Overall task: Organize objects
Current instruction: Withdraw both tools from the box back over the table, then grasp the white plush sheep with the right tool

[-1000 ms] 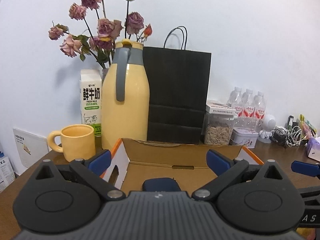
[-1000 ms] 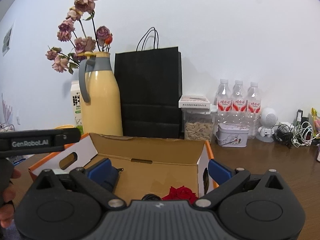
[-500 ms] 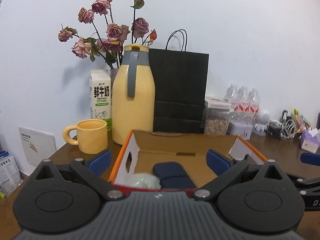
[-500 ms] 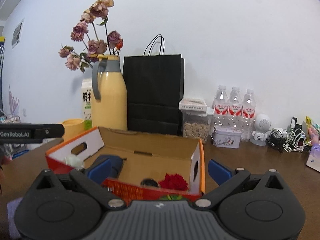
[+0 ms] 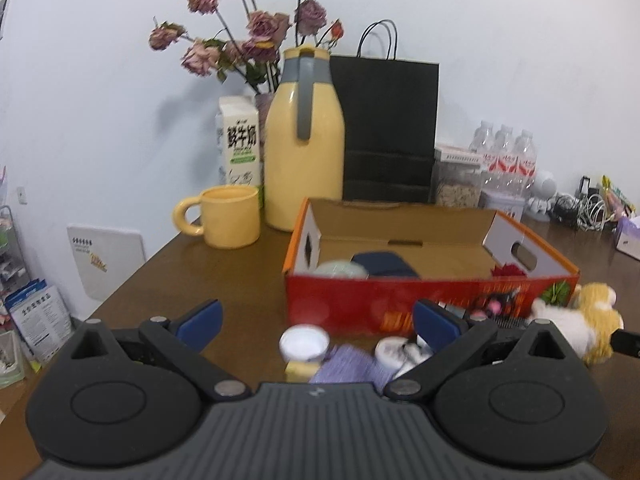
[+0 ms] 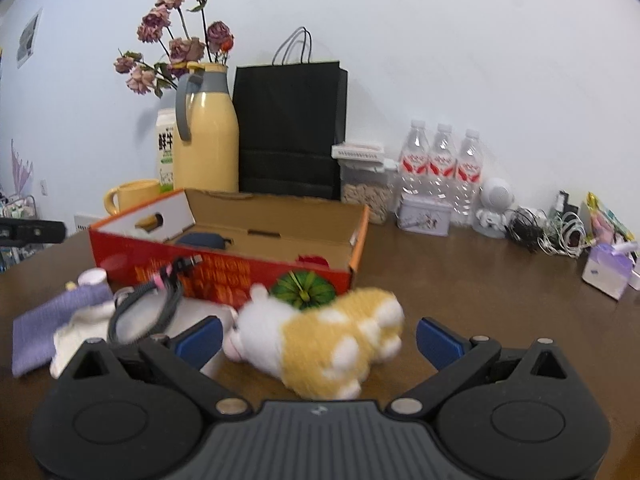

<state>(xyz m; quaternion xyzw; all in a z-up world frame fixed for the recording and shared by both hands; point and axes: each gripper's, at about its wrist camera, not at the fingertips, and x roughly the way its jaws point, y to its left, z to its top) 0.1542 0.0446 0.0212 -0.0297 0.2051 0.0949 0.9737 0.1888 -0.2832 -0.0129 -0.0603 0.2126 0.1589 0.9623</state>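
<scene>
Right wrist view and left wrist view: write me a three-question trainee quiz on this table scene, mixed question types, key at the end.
1. True or false: the plush toy lies inside the orange cardboard box.
2. Multiple choice: what stands right of the yellow thermos jug in the left wrist view? A) black paper bag B) yellow mug C) milk carton
3. Fill in: both the left tongs and the right tongs are ____ and hold nothing.

Key: 1 false, it lies on the table in front of the box; 2 A; 3 open.
</scene>
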